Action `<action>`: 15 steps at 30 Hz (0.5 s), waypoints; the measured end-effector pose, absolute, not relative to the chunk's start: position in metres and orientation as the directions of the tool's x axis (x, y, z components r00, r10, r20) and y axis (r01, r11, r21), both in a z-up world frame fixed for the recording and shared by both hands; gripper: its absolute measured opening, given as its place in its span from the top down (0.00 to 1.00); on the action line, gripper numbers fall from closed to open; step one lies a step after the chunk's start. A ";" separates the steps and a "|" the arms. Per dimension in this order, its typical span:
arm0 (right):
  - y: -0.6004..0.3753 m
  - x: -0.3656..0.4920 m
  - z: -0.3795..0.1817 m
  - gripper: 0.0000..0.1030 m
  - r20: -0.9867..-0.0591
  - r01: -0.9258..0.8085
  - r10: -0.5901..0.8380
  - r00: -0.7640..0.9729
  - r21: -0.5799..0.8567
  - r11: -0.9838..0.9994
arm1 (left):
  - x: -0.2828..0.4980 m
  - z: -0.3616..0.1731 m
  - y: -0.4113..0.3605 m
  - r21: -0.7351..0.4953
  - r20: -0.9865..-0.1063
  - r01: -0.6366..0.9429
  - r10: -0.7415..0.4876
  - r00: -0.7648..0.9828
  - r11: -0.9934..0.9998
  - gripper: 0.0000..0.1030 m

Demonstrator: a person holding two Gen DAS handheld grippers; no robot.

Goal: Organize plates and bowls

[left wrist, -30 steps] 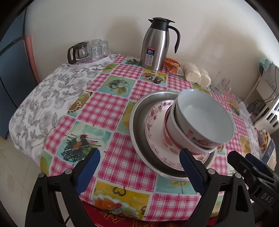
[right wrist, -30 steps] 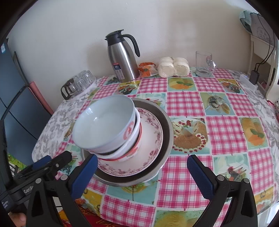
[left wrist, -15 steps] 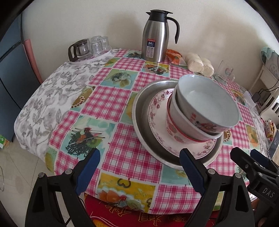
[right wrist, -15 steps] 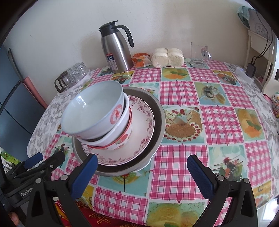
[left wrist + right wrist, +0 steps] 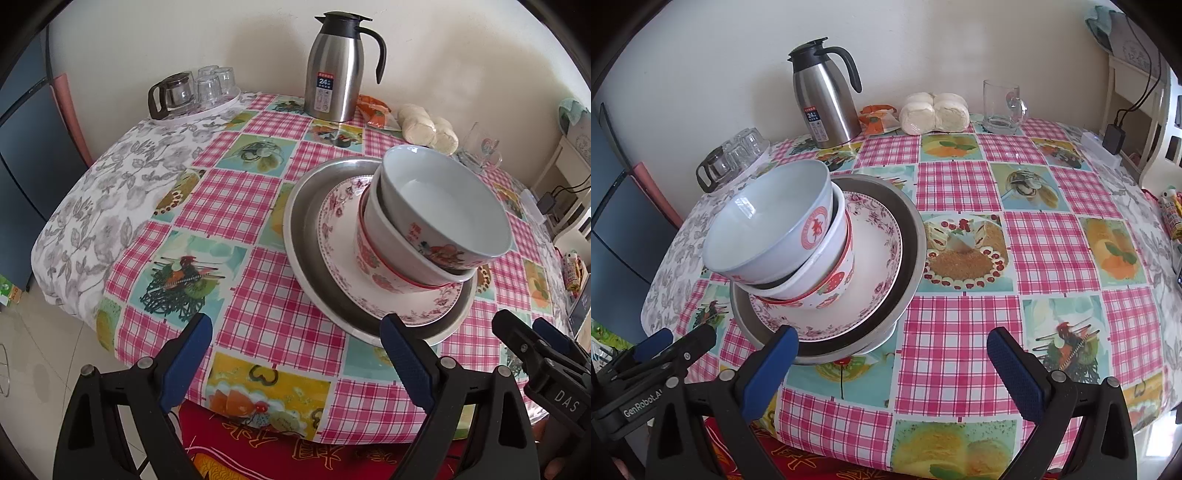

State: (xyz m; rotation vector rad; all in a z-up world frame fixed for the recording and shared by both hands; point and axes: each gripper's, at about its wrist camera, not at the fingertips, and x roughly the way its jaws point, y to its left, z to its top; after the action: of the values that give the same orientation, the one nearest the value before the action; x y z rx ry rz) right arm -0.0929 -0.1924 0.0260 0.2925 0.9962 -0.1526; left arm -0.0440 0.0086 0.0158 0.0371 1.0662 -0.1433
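Note:
A steel plate (image 5: 301, 221) (image 5: 908, 236) sits on the checked tablecloth and holds a floral plate (image 5: 334, 225) (image 5: 875, 251). On it stand stacked bowls, leaning: a red-patterned bowl (image 5: 373, 258) (image 5: 831, 291) at the bottom, a white one in the middle, and a white bowl (image 5: 439, 206) (image 5: 768, 225) on top. My left gripper (image 5: 295, 350) is open and empty, near the table's front edge, left of the stack. My right gripper (image 5: 892, 354) is open and empty, in front of the stack's right side.
A steel thermos jug (image 5: 334, 66) (image 5: 827, 99), a tray of glasses with a small glass pot (image 5: 192, 92) (image 5: 731, 158), buns (image 5: 934, 112), an orange packet (image 5: 877, 116) and a glass mug (image 5: 1001, 107) stand along the far edge. A white shelf (image 5: 1145, 122) is at right.
Both grippers have pulled back and away from the table; the stack looks smaller and farther. The dishes have not moved.

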 end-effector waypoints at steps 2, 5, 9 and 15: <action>-0.193 -0.093 0.026 0.00 -0.845 0.262 0.006 0.535 0.173 0.950 | -0.044 0.016 0.009 -0.037 -0.875 0.134 -0.097 0.474 0.990 0.10; -0.194 -0.093 0.026 0.00 -0.846 0.264 0.006 0.533 0.173 0.949 | -0.044 0.017 0.008 -0.033 -0.875 0.135 -0.095 0.476 0.990 0.10; -0.194 -0.093 0.025 0.00 -0.846 0.264 0.006 0.533 0.173 0.949 | -0.044 0.017 0.008 -0.032 -0.870 0.136 -0.095 0.483 0.990 0.10; -0.195 -0.093 0.025 0.00 -0.847 0.267 0.004 0.531 0.173 0.948 | -0.044 0.018 0.008 -0.016 -0.869 0.129 -0.077 0.488 0.992 0.10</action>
State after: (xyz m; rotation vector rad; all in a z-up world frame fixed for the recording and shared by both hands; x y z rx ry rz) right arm -0.0929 -0.1952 0.0248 0.2980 1.0020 -0.1597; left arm -0.0443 0.0078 0.0181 0.0539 1.0536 -0.1256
